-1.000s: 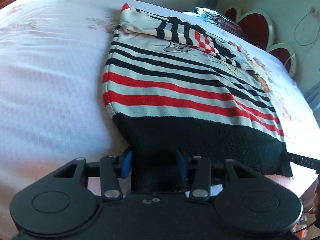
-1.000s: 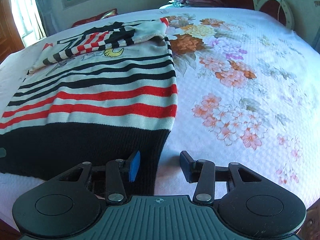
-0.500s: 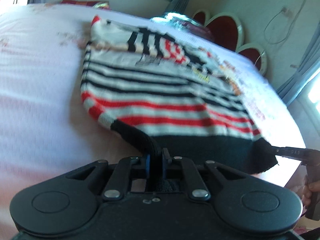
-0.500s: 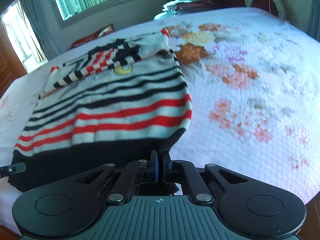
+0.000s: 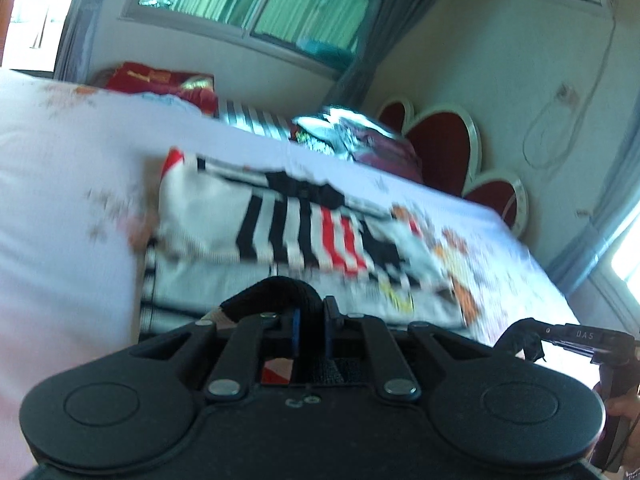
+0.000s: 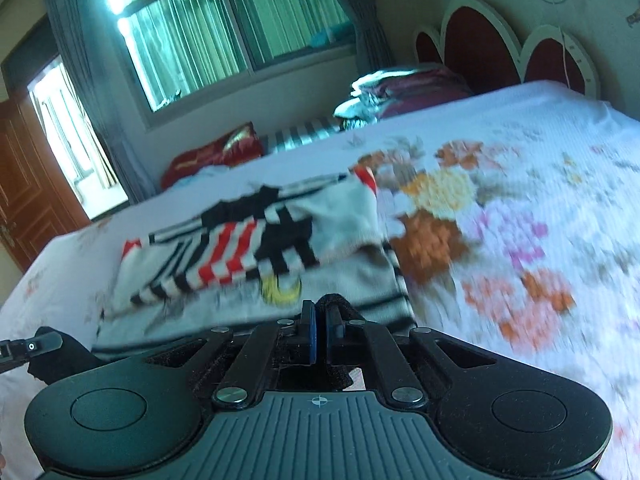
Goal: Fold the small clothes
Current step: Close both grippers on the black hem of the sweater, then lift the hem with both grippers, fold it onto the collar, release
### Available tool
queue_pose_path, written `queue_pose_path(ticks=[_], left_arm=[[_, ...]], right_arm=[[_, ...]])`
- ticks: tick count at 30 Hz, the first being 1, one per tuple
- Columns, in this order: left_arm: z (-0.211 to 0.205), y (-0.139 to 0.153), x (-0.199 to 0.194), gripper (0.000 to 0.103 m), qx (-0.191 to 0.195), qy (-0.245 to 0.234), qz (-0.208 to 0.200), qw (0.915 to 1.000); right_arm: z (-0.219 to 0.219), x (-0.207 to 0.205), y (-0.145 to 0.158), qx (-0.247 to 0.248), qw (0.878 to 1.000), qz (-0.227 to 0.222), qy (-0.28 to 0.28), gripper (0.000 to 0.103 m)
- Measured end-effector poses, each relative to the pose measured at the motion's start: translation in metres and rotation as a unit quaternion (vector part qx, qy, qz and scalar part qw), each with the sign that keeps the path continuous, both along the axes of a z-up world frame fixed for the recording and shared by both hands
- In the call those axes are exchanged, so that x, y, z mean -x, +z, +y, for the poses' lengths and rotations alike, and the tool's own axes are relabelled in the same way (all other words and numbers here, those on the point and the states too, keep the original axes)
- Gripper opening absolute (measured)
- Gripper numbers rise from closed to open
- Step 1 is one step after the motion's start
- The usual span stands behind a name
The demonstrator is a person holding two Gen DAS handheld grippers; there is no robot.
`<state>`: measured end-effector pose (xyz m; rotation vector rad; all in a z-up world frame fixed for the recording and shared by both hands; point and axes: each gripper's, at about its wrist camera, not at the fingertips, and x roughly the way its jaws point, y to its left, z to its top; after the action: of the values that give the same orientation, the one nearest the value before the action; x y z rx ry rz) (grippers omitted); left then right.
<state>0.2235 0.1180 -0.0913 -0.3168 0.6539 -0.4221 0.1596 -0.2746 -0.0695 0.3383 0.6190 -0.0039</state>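
Observation:
A small striped sweater (image 5: 288,232) in white, black and red lies on the bed, its sleeves folded across the chest. My left gripper (image 5: 311,330) is shut on the black hem (image 5: 276,292) at its left corner, lifted off the bed. My right gripper (image 6: 320,334) is shut on the hem's right corner (image 6: 340,304), also raised. The striped sweater (image 6: 256,248) shows beyond it with a yellow motif. Each view catches the other gripper at its edge: the right gripper (image 5: 532,338) and the left gripper (image 6: 40,344), both with black fabric pinched. The lower stripes are hidden under the lifted hem.
The bed carries a white floral cover (image 6: 500,220). A red cushion (image 6: 216,152) and a pile of dark red bedding (image 6: 400,92) lie at the far edge. Red heart-shaped headboard panels (image 5: 436,140) stand at the right. A window (image 6: 240,20) and a wooden door (image 6: 24,184) are behind.
Both grippers closed on the black hem, then rose and travelled toward the sweater's top, carrying the hem over the red and black stripes. The views tilted up to show the window.

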Motion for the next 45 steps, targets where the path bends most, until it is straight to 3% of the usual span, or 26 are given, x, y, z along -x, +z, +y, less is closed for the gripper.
queue_pose_path(ticks=[6, 17, 22, 28, 31, 34, 35, 36, 37, 38, 40, 45], left_arm=[[-0.013, 0.009, -0.071, 0.009, -0.005, 0.023, -0.016, 0.9996], [-0.024, -0.015, -0.191, 0.009, -0.002, 0.084, 0.027, 0.9961], [-0.027, -0.032, -0.229, 0.009, -0.011, 0.101, 0.056, 0.9932], [-0.028, -0.052, -0.256, 0.010, -0.030, 0.114, 0.089, 0.9890], [-0.033, -0.056, -0.261, 0.014, -0.057, 0.108, 0.095, 0.9881], [-0.030, -0.055, -0.264, 0.025, -0.039, 0.108, 0.108, 0.9875], [-0.027, -0.054, -0.264, 0.030, -0.026, 0.107, 0.111, 0.9877], [-0.024, -0.053, -0.265, 0.051, -0.017, 0.107, 0.116, 0.9873], [-0.022, -0.050, -0.264, 0.075, -0.016, 0.118, 0.112, 0.9865], [-0.021, -0.045, -0.261, 0.082, -0.018, 0.130, 0.094, 0.9868], [-0.016, -0.037, -0.257, 0.086, -0.027, 0.134, 0.064, 0.9885], [-0.020, -0.040, -0.263, 0.080, -0.071, 0.088, 0.063, 0.9916]], right_arm=[[-0.019, -0.088, 0.001, -0.024, 1.000, -0.012, 0.000, 0.003], [-0.041, -0.229, -0.030, -0.057, 0.998, 0.015, -0.019, 0.003], [-0.050, -0.271, -0.047, -0.081, 0.995, 0.039, -0.032, 0.003], [-0.052, -0.305, -0.067, -0.071, 0.994, 0.073, -0.027, 0.003], [-0.049, -0.313, -0.076, -0.057, 0.994, 0.089, -0.018, 0.004], [-0.058, -0.317, -0.076, -0.085, 0.992, 0.093, -0.018, 0.005], [-0.063, -0.316, -0.075, -0.096, 0.991, 0.090, -0.018, 0.013], [-0.066, -0.316, -0.072, -0.099, 0.991, 0.083, -0.022, 0.037], [-0.068, -0.314, -0.069, -0.092, 0.993, 0.074, -0.029, 0.052], [-0.071, -0.313, -0.065, -0.084, 0.994, 0.061, -0.035, 0.079], [-0.074, -0.310, -0.058, -0.072, 0.996, 0.041, -0.031, 0.082], [-0.066, -0.311, -0.056, -0.037, 0.998, 0.041, 0.016, 0.082]])
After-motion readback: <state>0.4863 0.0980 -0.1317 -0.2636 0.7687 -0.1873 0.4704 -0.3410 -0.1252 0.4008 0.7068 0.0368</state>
